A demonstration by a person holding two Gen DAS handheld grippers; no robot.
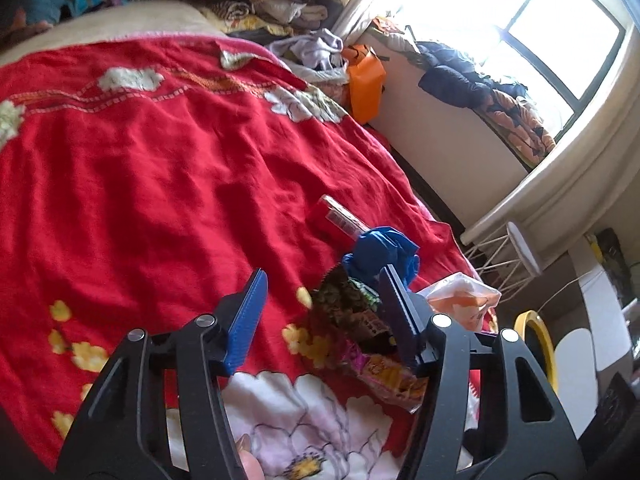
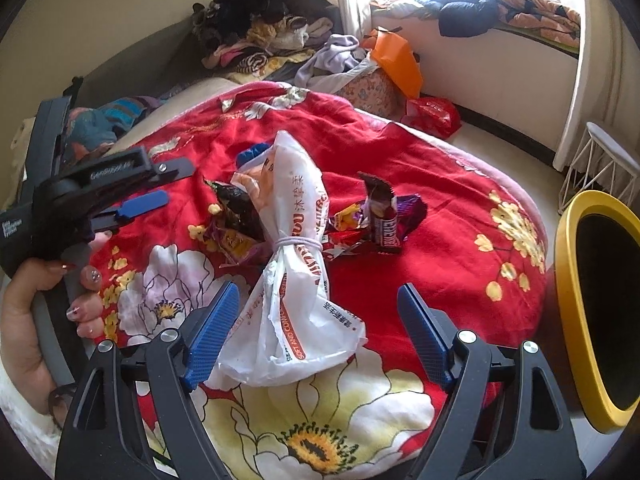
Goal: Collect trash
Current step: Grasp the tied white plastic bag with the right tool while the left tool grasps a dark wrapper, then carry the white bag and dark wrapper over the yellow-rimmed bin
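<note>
Trash lies on a red flowered bedspread (image 2: 420, 264). A white plastic bag (image 2: 296, 280), tied with a rubber band, lies between the fingers of my right gripper (image 2: 318, 287), which is open; the right pad stands well off it. Beyond are a dark snack wrapper (image 2: 236, 208), a purple-brown wrapper (image 2: 384, 216) and a crumpled blue piece (image 2: 252, 152). My left gripper (image 1: 323, 276) is open around the dark wrapper (image 1: 344, 300), near its right finger. The blue piece (image 1: 380, 256), a red packet (image 1: 340, 216) and the white bag (image 1: 464, 300) lie just beyond. A hand (image 2: 24, 300) holds the left gripper (image 2: 176, 182).
A yellow-rimmed bin (image 2: 600, 300) stands on the floor off the bed's right edge, beside a white wire stool (image 2: 600, 160). A red bag (image 2: 432, 114) and an orange bag (image 2: 396, 60) sit beyond the bed. Heaped clothes (image 2: 260, 32) fill the far corner.
</note>
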